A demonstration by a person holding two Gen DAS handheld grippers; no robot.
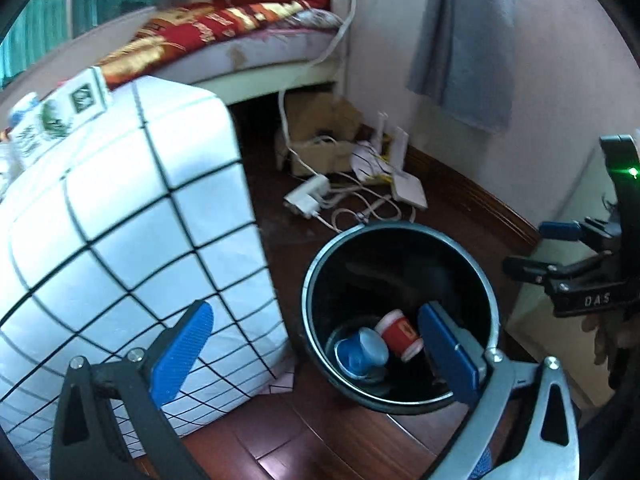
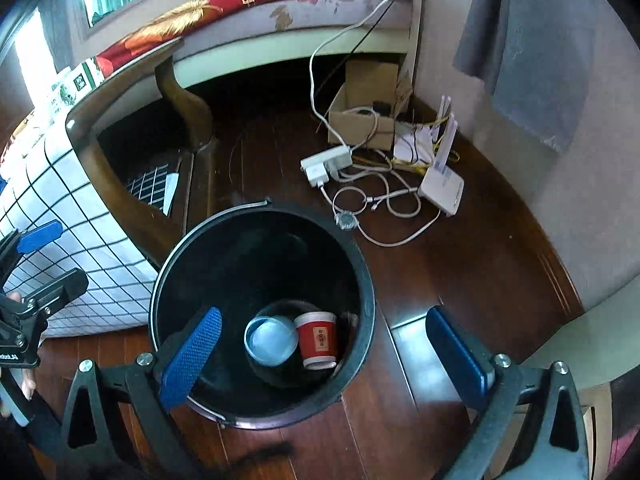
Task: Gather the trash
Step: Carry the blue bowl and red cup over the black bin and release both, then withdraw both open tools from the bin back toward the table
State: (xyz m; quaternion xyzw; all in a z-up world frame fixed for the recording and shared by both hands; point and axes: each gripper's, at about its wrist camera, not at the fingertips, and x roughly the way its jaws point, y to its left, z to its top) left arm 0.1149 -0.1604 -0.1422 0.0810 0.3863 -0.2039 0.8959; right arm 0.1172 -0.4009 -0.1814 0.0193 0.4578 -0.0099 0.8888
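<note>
A black round bin (image 1: 316, 280) (image 2: 160, 280) stands on the dark wooden floor. At its bottom lie a red paper cup (image 1: 400, 334) (image 2: 318, 340) and a blue cup (image 1: 362, 354) (image 2: 270, 340), side by side. My left gripper (image 1: 316, 354) hangs open above the bin's near rim, nothing between its blue pads. My right gripper (image 2: 322, 356) is also open and empty, its left pad over the bin's mouth, its right pad over the floor. Each gripper shows at the edge of the other's view.
A table with a white grid cloth (image 1: 120, 220) (image 2: 60, 184) stands left of the bin. Behind it lie a power strip (image 2: 326, 162), tangled cables, a white router (image 2: 442, 188) and a cardboard box (image 2: 366, 112). A bed (image 1: 240, 40) runs along the back wall.
</note>
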